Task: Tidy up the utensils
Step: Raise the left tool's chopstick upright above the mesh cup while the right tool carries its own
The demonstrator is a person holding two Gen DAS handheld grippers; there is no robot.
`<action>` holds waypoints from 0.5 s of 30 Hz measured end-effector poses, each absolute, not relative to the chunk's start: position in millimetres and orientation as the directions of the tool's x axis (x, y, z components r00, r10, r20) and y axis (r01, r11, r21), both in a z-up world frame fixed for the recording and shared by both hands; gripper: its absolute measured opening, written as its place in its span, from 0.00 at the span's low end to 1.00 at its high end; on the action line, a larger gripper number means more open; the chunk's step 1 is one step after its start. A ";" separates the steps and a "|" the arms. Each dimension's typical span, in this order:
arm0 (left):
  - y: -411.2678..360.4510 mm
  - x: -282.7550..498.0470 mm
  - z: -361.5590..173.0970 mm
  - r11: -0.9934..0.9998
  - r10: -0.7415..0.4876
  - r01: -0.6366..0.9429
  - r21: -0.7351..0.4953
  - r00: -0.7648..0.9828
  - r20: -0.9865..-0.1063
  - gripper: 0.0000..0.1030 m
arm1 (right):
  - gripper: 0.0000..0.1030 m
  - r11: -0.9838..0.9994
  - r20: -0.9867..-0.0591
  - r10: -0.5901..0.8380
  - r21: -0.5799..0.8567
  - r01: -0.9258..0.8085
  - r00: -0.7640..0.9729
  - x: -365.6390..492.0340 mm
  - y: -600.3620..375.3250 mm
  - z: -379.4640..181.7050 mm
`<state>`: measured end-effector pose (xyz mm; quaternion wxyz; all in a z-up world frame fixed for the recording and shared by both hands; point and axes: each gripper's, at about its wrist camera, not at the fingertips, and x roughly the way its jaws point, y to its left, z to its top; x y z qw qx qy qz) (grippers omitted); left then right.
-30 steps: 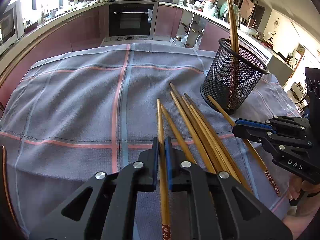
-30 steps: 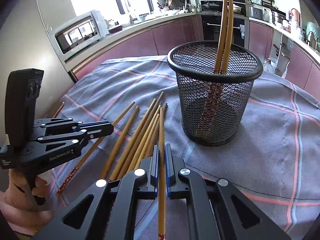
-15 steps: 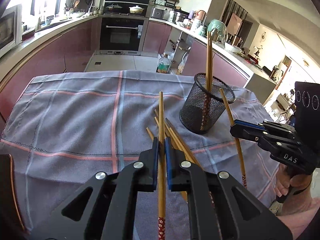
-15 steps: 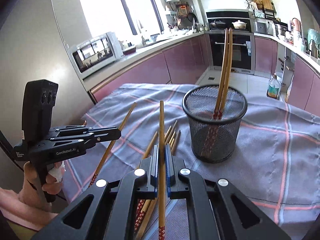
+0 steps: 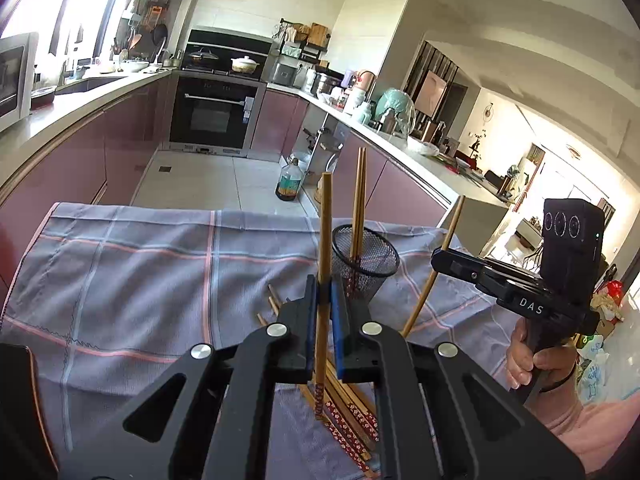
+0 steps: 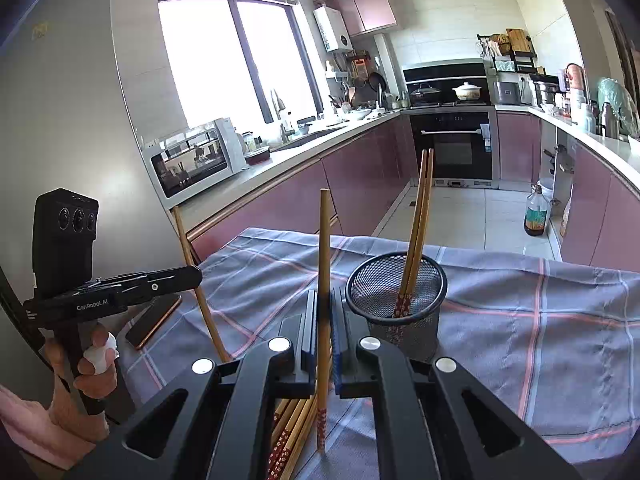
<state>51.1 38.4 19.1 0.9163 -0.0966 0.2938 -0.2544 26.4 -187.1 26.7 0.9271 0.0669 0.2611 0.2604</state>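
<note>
Gripping one chopstick (image 5: 325, 240) each, both grippers — left (image 5: 323, 320), right (image 6: 324, 328) — had fingers clamped shut, held near the mesh holder (image 6: 396, 292); next, I judged, each stick needed tipping upright over its rim.

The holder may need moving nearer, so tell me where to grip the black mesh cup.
Pinch the mesh cup by its thick rim from above, one tool finger inside, one outside, probably on the near side: its top is open, and the two chopsticks inside lean toward the far rim.
</note>
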 end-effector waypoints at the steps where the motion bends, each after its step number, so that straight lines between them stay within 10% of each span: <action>1: 38.8 50.7 24.1 0.846 -0.533 0.417 -0.334 0.700 -0.475 0.07 | 0.05 0.855 -0.440 0.518 0.260 -0.448 0.734 27.1 -189.0 30.9; 15: 14.3 66.5 80.9 0.819 -0.570 0.477 -0.318 0.735 -0.367 0.07 | 0.05 0.864 -0.321 0.502 0.224 -0.451 0.803 32.6 -209.1 77.1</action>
